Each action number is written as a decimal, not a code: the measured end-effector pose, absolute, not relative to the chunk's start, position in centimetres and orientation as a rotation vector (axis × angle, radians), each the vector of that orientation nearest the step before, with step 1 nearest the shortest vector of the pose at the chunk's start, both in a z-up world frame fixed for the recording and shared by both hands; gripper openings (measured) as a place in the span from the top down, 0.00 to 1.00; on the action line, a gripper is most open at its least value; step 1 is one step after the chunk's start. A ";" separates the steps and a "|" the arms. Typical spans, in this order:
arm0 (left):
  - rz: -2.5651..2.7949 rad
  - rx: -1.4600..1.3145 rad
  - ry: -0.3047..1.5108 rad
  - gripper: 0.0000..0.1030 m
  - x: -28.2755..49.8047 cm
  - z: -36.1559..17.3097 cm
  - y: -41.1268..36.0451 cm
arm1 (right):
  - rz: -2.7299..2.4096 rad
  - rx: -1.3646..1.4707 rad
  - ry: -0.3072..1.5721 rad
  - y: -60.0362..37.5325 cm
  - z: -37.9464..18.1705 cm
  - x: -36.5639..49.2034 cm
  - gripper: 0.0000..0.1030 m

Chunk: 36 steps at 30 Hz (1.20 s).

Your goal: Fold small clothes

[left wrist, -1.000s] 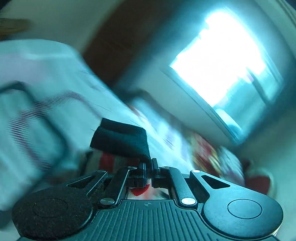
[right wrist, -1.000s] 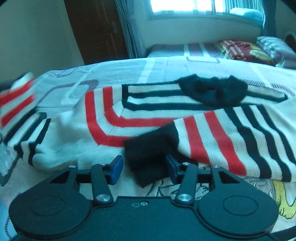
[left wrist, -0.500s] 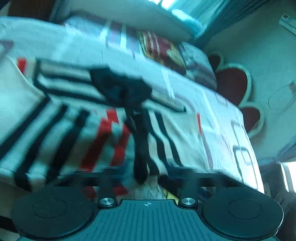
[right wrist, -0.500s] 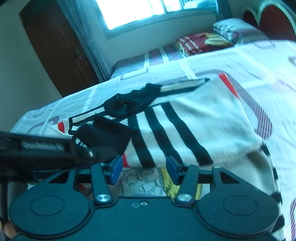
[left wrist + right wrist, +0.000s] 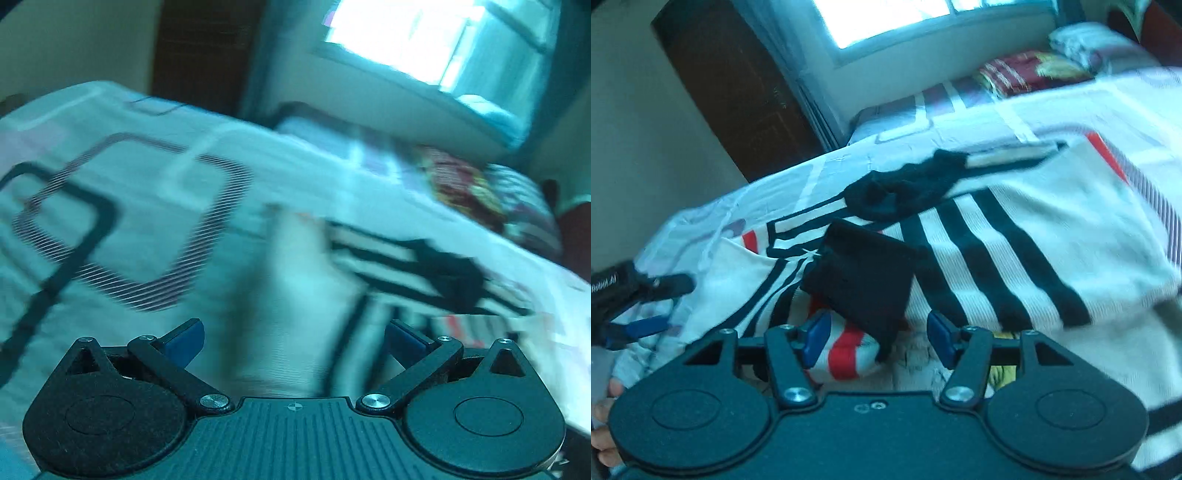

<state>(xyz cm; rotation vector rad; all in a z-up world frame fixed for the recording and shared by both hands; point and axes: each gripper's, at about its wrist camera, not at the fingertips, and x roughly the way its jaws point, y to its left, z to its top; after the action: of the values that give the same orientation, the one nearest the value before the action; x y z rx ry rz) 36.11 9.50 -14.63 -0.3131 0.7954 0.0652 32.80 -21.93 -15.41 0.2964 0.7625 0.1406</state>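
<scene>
Across the patterned bedsheet [image 5: 1027, 122] lies the striped sweater [image 5: 1052, 229], soft and limp, likely best pinched at its black cuff [image 5: 864, 280]. Left gripper [image 5: 293, 341] is opening wide, gripping nothing; right gripper [image 5: 875, 334] is closing, pads clear of the cuff between them.

sweater [image 5: 1015, 236]: cream, black and red stripes
collar [image 5: 905, 188]: black
cuff [image 5: 864, 277]: black
bedsheet [image 5: 122, 206]: pale, dark rounded-square outlines, blurred
pillow [image 5: 1030, 70]: red, apparently yellow-patterned
door [image 5: 731, 85]: brown
gripper pads [image 5: 816, 332]: blue
</scene>
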 end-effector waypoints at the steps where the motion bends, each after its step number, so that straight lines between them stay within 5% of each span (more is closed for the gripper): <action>1: 0.082 -0.322 0.806 0.00 36.1 -15.4 10.3 | 0.134 0.306 0.758 -22.0 -15.5 33.0 0.74; 3: 0.103 -0.342 0.829 0.00 36.2 -16.7 11.2 | 0.121 0.313 0.751 -22.1 -15.4 33.5 0.92; 4: 0.103 -0.350 0.833 0.00 36.4 -17.0 11.3 | 0.122 0.304 0.733 -22.2 -15.0 33.4 0.93; 10: 0.058 -0.346 0.826 0.00 38.1 -18.1 9.3 | 0.051 0.208 0.552 -25.2 -11.2 32.5 0.93; 15: 0.035 -0.333 0.915 0.00 39.0 -19.9 6.7 | -0.025 0.224 0.722 -29.0 -15.1 34.3 0.93; 22: 0.053 -0.340 0.882 0.00 38.9 -19.9 6.5 | -0.072 0.257 0.709 -30.2 -16.2 33.6 0.91; 23: 0.056 -0.319 0.884 0.00 39.1 -20.2 6.4 | -0.067 0.259 0.703 -30.1 -16.2 33.4 0.90; 25: 0.057 -0.257 0.877 0.00 39.1 -20.4 5.7 | -0.080 0.279 0.726 -30.7 -16.2 33.2 0.67; 26: 0.057 -0.257 0.875 0.00 39.0 -20.3 5.7 | -0.084 0.312 0.717 -31.4 -16.3 33.3 0.66; 31: 0.071 -0.244 0.866 0.00 38.9 -20.3 5.5 | -0.135 0.231 0.731 -31.9 -16.5 33.2 0.89; 36: 0.091 -0.253 0.811 0.00 39.2 -18.1 5.4 | -0.204 0.168 0.682 -32.2 -15.6 32.7 0.82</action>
<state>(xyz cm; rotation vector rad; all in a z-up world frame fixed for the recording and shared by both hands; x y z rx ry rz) 39.24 5.38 -18.13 -0.2525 0.8113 0.0908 32.73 -32.20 -15.62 0.1685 0.6818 -0.2035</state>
